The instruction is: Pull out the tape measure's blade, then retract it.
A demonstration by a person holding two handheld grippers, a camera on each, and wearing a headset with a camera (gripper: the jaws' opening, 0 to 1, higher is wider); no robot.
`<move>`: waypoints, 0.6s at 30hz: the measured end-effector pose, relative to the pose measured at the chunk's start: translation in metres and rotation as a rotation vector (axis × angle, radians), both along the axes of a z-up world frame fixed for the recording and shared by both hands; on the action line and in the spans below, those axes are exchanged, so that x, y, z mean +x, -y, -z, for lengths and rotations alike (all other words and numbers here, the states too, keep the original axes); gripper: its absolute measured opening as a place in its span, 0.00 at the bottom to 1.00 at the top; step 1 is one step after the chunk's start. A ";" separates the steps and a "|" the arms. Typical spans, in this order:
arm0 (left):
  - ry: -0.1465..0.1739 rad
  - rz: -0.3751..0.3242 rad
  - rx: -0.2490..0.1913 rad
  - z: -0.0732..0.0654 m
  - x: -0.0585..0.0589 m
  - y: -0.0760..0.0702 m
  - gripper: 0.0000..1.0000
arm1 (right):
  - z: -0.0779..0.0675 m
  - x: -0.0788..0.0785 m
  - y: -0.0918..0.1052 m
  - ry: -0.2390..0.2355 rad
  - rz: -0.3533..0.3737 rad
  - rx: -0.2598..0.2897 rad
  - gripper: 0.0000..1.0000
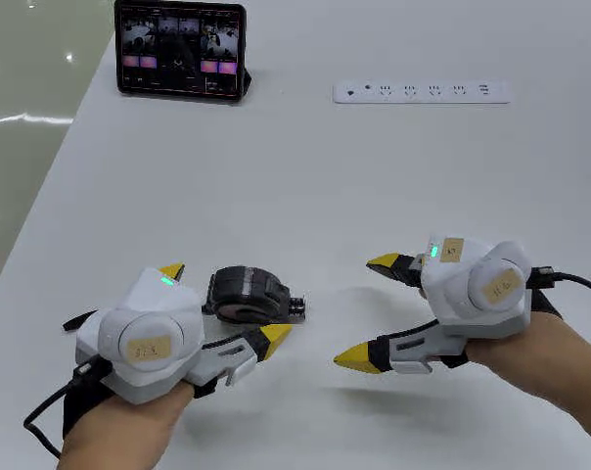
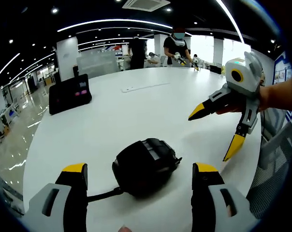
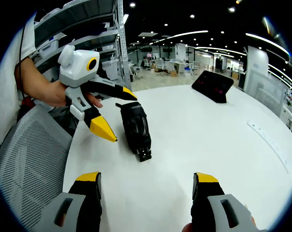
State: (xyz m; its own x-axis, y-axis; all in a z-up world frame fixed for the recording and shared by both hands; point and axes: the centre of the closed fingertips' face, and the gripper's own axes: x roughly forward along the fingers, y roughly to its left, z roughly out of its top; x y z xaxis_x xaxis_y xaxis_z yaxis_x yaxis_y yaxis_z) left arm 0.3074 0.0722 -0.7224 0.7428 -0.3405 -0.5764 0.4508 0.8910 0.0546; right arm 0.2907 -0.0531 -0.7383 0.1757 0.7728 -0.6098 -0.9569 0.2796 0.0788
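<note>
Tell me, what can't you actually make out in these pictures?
- Tape measure: any print on its dark case is unreadable in every view.
- Its cord: in the left gripper view the far end passes behind a jaw, so where it ends is hidden.
- Tablet: the screen is too small to read in the head view.
- Handwritten label on the left gripper: too small and blurred to read in the head view.

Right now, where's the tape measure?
In the head view the tape measure lies on the white table, low and left of centre, between the open jaws of the left gripper; the right gripper is open to its right.
</note>
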 end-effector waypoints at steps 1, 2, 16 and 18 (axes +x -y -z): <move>0.002 0.004 -0.001 -0.002 0.000 0.000 0.88 | -0.001 -0.001 0.001 0.004 0.002 0.003 0.78; 0.005 0.013 0.000 -0.004 -0.001 0.001 0.88 | -0.003 -0.001 0.003 0.008 0.005 0.005 0.79; 0.018 0.111 -0.022 -0.014 -0.010 0.004 0.94 | -0.014 -0.010 0.026 0.009 0.052 0.032 0.87; 0.010 0.122 -0.033 -0.013 -0.012 0.003 0.96 | -0.015 -0.012 0.028 0.007 0.058 0.036 0.89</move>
State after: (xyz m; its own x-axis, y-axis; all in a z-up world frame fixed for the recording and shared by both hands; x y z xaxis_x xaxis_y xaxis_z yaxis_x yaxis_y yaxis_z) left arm 0.2950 0.0691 -0.7095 0.7007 -0.4475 -0.5557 0.5554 0.8310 0.0311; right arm 0.2788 -0.0812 -0.7238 0.2251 0.7826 -0.5803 -0.9396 0.3320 0.0833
